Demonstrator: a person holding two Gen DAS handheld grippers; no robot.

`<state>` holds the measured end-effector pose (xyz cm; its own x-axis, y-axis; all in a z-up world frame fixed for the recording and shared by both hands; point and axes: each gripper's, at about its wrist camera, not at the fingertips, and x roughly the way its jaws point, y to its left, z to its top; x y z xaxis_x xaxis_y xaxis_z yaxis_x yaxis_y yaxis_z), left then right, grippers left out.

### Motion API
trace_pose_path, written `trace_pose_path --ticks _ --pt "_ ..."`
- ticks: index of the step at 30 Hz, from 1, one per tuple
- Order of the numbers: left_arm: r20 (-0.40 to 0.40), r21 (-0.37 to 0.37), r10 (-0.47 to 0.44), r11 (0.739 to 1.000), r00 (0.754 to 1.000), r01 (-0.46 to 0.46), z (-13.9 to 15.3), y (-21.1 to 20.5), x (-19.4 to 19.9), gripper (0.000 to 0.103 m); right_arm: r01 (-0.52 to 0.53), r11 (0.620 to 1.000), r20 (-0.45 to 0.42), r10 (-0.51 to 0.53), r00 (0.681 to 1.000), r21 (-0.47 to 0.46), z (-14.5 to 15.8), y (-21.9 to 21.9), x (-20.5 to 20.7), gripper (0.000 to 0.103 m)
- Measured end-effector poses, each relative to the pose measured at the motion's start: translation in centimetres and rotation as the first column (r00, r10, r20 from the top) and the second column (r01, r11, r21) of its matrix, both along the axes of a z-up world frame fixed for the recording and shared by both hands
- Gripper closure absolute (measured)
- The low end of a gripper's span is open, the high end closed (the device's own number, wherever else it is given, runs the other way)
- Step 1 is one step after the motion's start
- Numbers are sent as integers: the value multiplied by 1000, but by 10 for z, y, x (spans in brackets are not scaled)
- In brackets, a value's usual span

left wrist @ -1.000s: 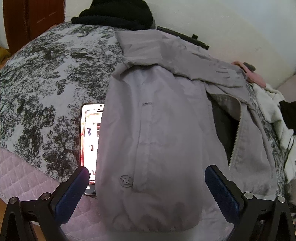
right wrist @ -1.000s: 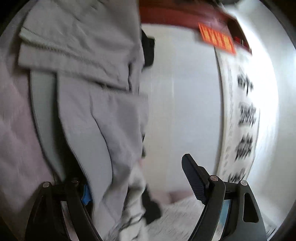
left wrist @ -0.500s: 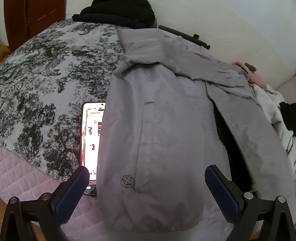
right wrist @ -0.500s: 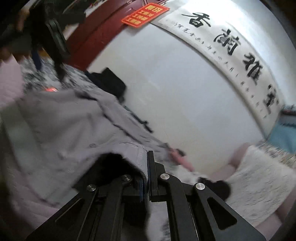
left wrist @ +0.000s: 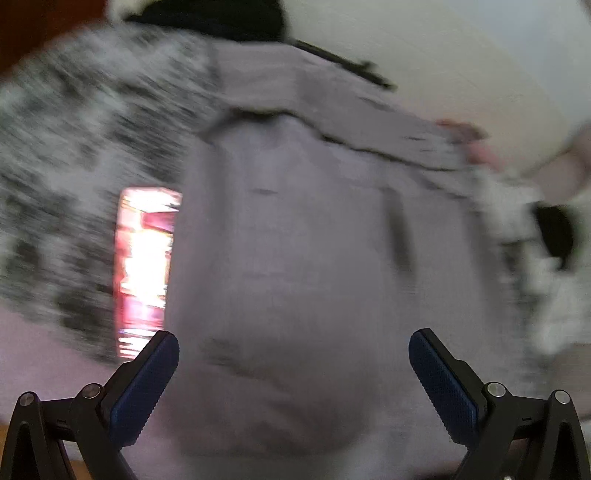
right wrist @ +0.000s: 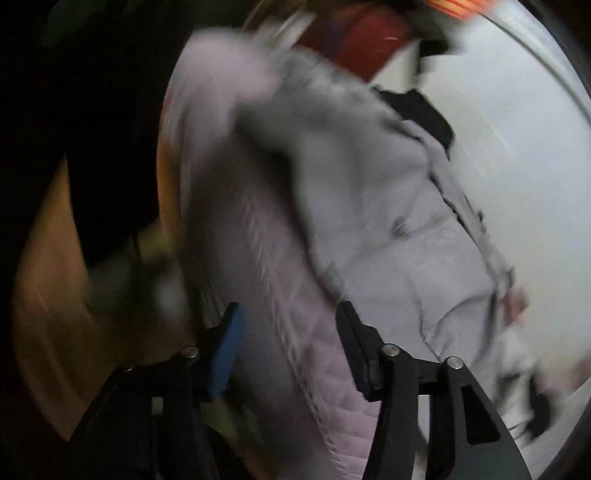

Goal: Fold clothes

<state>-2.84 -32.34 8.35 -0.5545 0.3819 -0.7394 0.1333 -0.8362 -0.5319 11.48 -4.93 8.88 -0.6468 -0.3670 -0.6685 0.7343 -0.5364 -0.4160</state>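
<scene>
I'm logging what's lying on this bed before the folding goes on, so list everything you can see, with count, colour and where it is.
Jacket: one, light grey, spread flat on the bed, front closed.
Phone: one, screen lit pink-white, on the blanket with its right edge under the jacket.
Blanket: one, black-and-white mottled, left of and under the jacket.
Quilted cover: one, pale pink, along the near bed edge.
Dark garment: one, black, at the far end of the bed.
Fluffy textile: one, white, right of the jacket; blurred.
Left gripper: open, hovering over the jacket hem.
Right gripper: open, over the quilted cover, holding nothing.
</scene>
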Motion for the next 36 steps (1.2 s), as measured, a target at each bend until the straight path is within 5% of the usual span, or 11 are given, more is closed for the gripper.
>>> trace_pose_path --ticks 2,5,8,13,19,22,27,29,32,34,36 --pt "-41 231 -54 971 998 62 -1 -6 -11 0 40 982 54 -31 998 -184 39 10 -17 36" --pt "-168 508 -43 853 985 124 9 -6 -53 0 129 891 72 -109 991 -436 90 32 -54 32" --pt "-227 615 -28 771 974 165 13 5 -112 0 186 781 37 -205 978 -596 111 56 -83 32" --pt "-100 631 -30 771 995 86 -36 49 -225 0 293 659 152 -264 953 -693 90 97 -101 32" --pt "41 624 52 779 998 -66 -117 87 -302 0 331 632 202 -269 942 -701 73 123 -100 32" --pt "-9 602 121 793 993 -91 -115 95 -316 0 332 610 206 -269 941 -719 70 136 -101 32" --pt "-55 668 147 740 988 -73 -112 93 -337 3 350 567 253 -245 936 -746 60 151 -121 32" --pt "-31 630 152 770 988 -99 -115 91 -348 11 355 568 266 -236 935 -743 56 151 -125 32" --pt "31 574 174 803 984 -160 -123 84 -364 52 365 581 274 -242 931 -728 51 149 -128 32" --pt "36 538 190 824 981 -179 -121 73 -369 103 370 590 275 -248 929 -717 48 147 -130 32" --pt "23 505 202 843 979 -186 -114 59 -370 103 373 598 271 -258 927 -709 47 146 -133 32"
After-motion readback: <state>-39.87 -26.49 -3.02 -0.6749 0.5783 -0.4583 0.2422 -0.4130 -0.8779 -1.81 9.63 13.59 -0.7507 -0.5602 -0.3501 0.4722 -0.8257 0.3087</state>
